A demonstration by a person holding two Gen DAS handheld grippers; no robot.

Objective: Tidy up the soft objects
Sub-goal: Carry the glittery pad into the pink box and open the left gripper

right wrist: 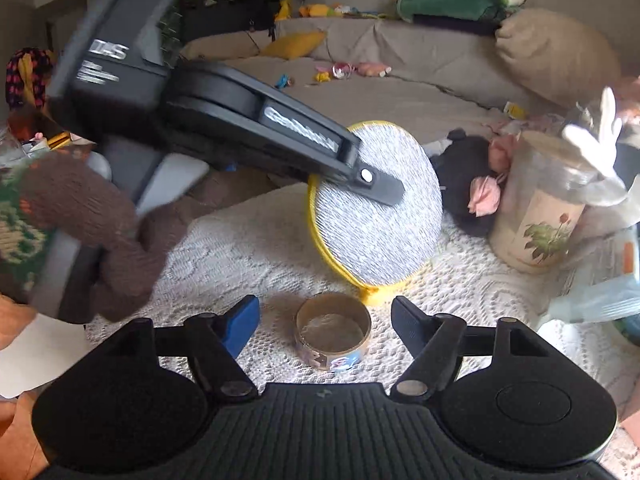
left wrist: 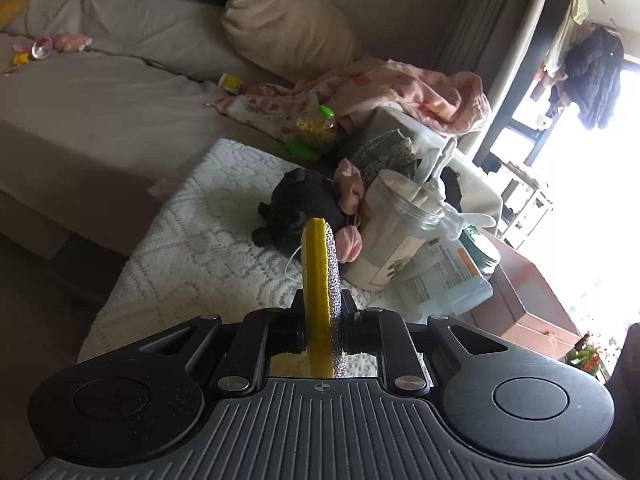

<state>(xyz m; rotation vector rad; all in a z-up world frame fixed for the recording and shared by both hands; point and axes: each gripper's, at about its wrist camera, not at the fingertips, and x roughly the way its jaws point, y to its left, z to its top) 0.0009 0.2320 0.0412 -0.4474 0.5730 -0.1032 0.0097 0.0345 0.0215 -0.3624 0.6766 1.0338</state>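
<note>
My left gripper (left wrist: 322, 320) is shut on a round yellow pad with a silver face (left wrist: 320, 276), held upright on edge over the white lace cloth (left wrist: 192, 248). In the right wrist view the same pad (right wrist: 380, 224) stands on the cloth with the left gripper's finger (right wrist: 380, 188) across it. My right gripper (right wrist: 324, 320) is open and empty, low over a tape roll (right wrist: 332, 332). A black plush toy (left wrist: 296, 208) with pink bows lies behind the pad; it also shows in the right wrist view (right wrist: 464, 176).
A flower-printed jar (right wrist: 536, 208), a wipes pack (left wrist: 440, 280) and a pink blanket (left wrist: 400, 92) crowd the right side. A green-capped jar (left wrist: 316, 132) stands by the grey sofa (left wrist: 100, 88), which holds a beige cushion (left wrist: 288, 28) and small toys.
</note>
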